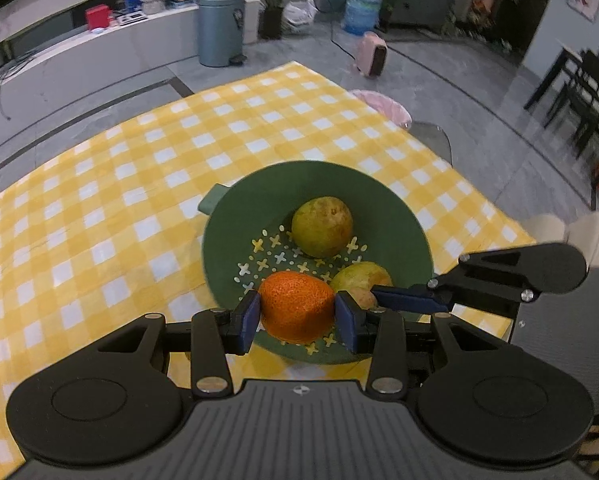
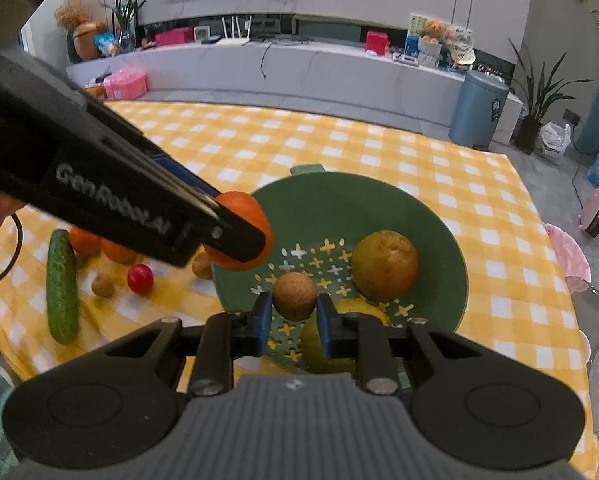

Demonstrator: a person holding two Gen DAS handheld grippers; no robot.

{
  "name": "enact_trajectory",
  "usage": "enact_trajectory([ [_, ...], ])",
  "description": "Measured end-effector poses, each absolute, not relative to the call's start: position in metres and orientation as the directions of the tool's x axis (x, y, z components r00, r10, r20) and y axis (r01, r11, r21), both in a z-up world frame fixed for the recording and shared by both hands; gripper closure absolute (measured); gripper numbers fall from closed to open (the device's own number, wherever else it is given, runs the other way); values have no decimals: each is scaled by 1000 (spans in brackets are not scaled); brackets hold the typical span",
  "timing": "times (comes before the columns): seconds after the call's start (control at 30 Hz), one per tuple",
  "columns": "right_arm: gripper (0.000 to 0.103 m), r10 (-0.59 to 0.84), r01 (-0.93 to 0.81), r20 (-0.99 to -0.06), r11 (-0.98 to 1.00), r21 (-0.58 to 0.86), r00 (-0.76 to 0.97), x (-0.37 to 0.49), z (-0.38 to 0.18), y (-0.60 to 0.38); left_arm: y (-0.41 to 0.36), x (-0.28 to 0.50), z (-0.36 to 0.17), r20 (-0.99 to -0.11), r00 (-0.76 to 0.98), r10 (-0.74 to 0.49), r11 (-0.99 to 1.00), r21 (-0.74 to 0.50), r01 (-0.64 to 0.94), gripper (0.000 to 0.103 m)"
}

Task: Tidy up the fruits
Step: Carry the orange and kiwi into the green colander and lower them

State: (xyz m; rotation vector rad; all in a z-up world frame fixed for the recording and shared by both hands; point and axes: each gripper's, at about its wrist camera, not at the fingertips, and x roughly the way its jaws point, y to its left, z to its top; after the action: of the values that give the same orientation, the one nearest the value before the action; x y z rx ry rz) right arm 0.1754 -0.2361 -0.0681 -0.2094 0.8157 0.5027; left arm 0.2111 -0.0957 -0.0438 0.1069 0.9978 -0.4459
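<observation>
A green colander bowl (image 1: 379,196) sits on the yellow checked tablecloth; it also shows in the right wrist view (image 2: 431,232). My left gripper (image 1: 296,314) is shut on an orange (image 1: 295,304) and holds it over the bowl's near rim. My right gripper (image 2: 293,314) is shut on a small brown kiwi (image 2: 294,294) over the bowl. In the bowl lie a green-yellow pear (image 1: 322,226) and a second pear (image 1: 361,276). The right gripper's fingertips (image 1: 403,298) show in the left view beside that second pear.
Left of the bowl on the cloth lie a cucumber (image 2: 61,286), two oranges (image 2: 99,246), a red tomato (image 2: 140,279) and two more kiwis (image 2: 102,285). The table's right edge (image 2: 555,280) is near, with a pink stool (image 2: 567,252) beyond.
</observation>
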Motion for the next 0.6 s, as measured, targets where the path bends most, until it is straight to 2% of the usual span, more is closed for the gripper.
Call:
enact_trajectory([
  [0.6,83,374,-567,-795,822,46,477,213,-93,-228,-112,237,-74,-881,395,-261,857,-23,514,57],
])
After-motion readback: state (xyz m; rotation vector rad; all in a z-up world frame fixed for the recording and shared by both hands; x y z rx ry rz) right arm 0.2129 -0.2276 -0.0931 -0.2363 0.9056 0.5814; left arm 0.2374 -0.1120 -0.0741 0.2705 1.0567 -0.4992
